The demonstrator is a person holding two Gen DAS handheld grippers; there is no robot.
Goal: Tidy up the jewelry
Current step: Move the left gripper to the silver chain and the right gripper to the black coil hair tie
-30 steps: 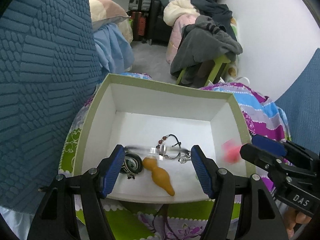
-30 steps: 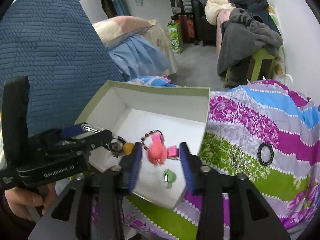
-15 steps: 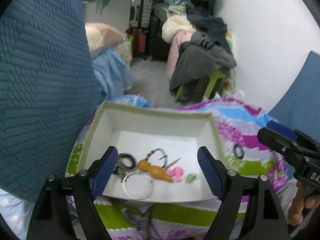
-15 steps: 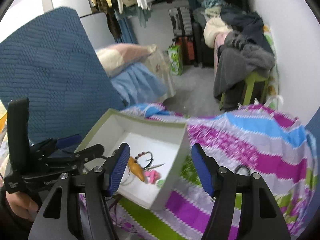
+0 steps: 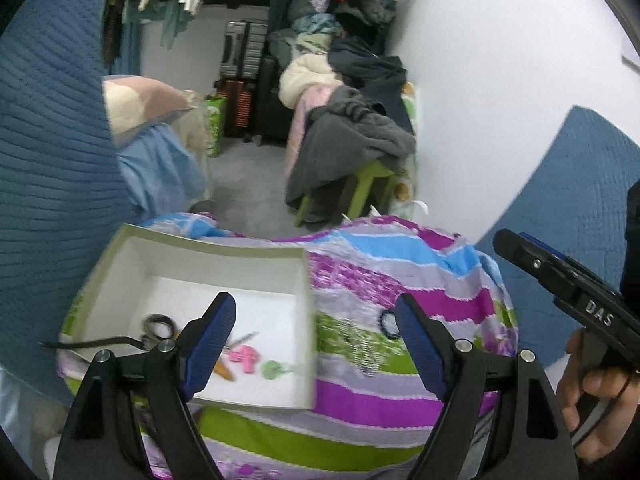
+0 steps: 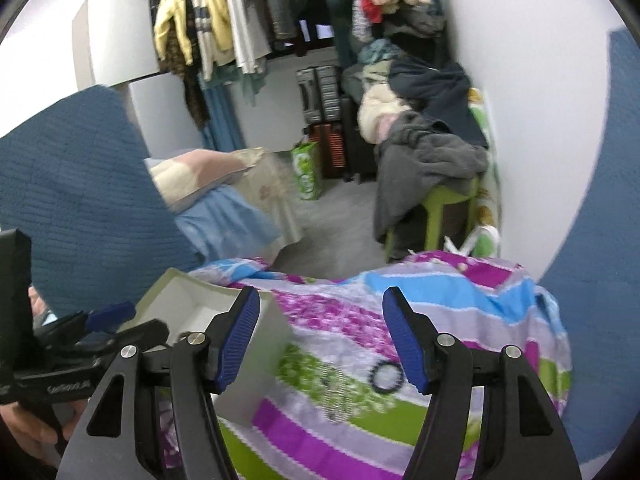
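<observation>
Both claws hang released with nothing between them: left gripper (image 5: 316,320) and right gripper (image 6: 320,332). The black beaded bracelet (image 6: 386,377) lies on the striped floral cloth (image 6: 440,304), below the right claw's right finger. Only the left view shows inside the white open cardboard box (image 5: 224,248): pink clip (image 5: 243,357), green piece (image 5: 273,369), dark ring (image 5: 158,326).

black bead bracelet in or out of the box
Out. The black bead bracelet lies on the striped cloth, right of the box.
</observation>
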